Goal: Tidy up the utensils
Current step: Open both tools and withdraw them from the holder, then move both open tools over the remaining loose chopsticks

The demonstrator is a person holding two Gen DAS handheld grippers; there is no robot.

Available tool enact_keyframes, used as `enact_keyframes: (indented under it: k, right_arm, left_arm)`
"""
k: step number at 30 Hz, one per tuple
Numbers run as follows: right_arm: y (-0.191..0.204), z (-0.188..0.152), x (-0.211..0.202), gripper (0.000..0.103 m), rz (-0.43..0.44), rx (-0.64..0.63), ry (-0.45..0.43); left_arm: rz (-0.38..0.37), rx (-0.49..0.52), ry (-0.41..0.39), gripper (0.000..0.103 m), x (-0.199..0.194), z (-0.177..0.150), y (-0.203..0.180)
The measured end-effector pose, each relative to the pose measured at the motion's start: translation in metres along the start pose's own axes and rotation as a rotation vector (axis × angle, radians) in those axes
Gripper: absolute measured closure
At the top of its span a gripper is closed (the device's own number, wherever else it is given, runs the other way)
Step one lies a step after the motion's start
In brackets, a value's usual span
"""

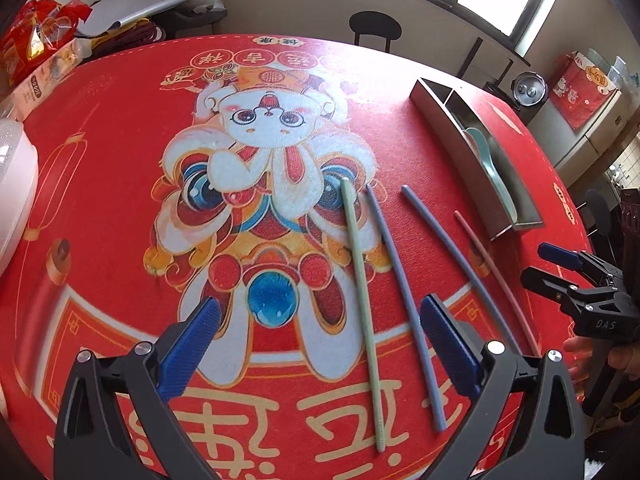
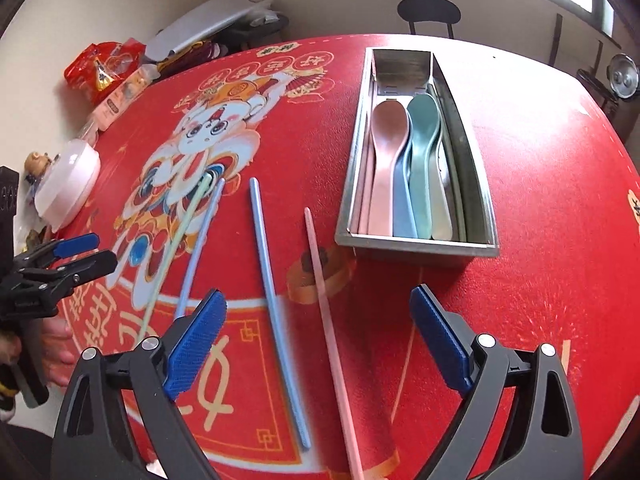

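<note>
pink chopstick (image 2: 334,340) cut off at bottom edge, spoon handles overlapped

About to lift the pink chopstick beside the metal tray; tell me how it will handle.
The pink chopstick lies straight and flat on the red mat, so it is probably stiff. It is thin and looks smooth, so it may slip or pivot between the pads. It is likely light, and could roll if nudged.

We are seeing four chopsticks (image 2: 276,312) lying side by side on the tabletop (image 2: 540,184), just left of the metal tray (image 2: 416,245). Spoons (image 2: 384,168) are lying lengthwise in the tray, packed together. Snack bags (image 2: 100,70) are sitting at the far left edge, with a lidded bowl (image 2: 68,184) nearer along that side.
</note>
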State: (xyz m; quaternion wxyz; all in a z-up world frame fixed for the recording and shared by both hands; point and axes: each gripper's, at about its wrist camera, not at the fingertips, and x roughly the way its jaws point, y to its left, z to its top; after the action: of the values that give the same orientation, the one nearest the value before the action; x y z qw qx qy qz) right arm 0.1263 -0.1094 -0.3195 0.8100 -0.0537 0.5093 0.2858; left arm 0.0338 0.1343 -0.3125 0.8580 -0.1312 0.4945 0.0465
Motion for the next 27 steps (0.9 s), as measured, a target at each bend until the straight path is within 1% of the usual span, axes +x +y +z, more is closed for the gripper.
enact_keyframes:
  k: [2, 5, 6, 12, 16, 21, 24, 27]
  right_arm:
    - [-0.005, -0.007, 0.003, 0.013, -0.017, 0.010, 0.011]
    - [-0.013, -0.013, 0.009, 0.013, -0.021, 0.024, 0.035]
    - [-0.014, -0.014, 0.010, 0.013, -0.036, 0.018, 0.043]
    - [-0.020, -0.020, 0.017, 0.013, -0.110, -0.005, 0.064]
    - [-0.028, -0.025, 0.023, 0.013, -0.147, 0.001, 0.091]
    - [-0.023, -0.029, 0.024, 0.013, -0.184, -0.064, 0.094]
    - [-0.024, -0.030, 0.024, 0.013, -0.179, -0.061, 0.086]
    - [-0.024, -0.031, 0.024, 0.013, -0.179, -0.061, 0.077]
  left_arm:
    - [0.007, 0.001, 0.017, 0.006, 0.005, -0.008, 0.003]
    - [0.021, 0.003, 0.026, 0.006, 0.011, -0.016, 0.005]
    - [0.016, -0.002, 0.031, 0.006, 0.014, -0.017, 0.006]
    - [0.039, 0.008, 0.057, 0.006, 0.025, -0.022, 0.003]
    - [0.067, 0.032, 0.063, 0.006, 0.029, -0.024, -0.001]
    - [0.098, 0.057, 0.069, 0.006, 0.032, -0.024, -0.005]
    - [0.127, 0.085, 0.074, 0.006, 0.035, -0.025, -0.010]
    - [0.143, 0.092, 0.075, 0.006, 0.036, -0.026, -0.011]
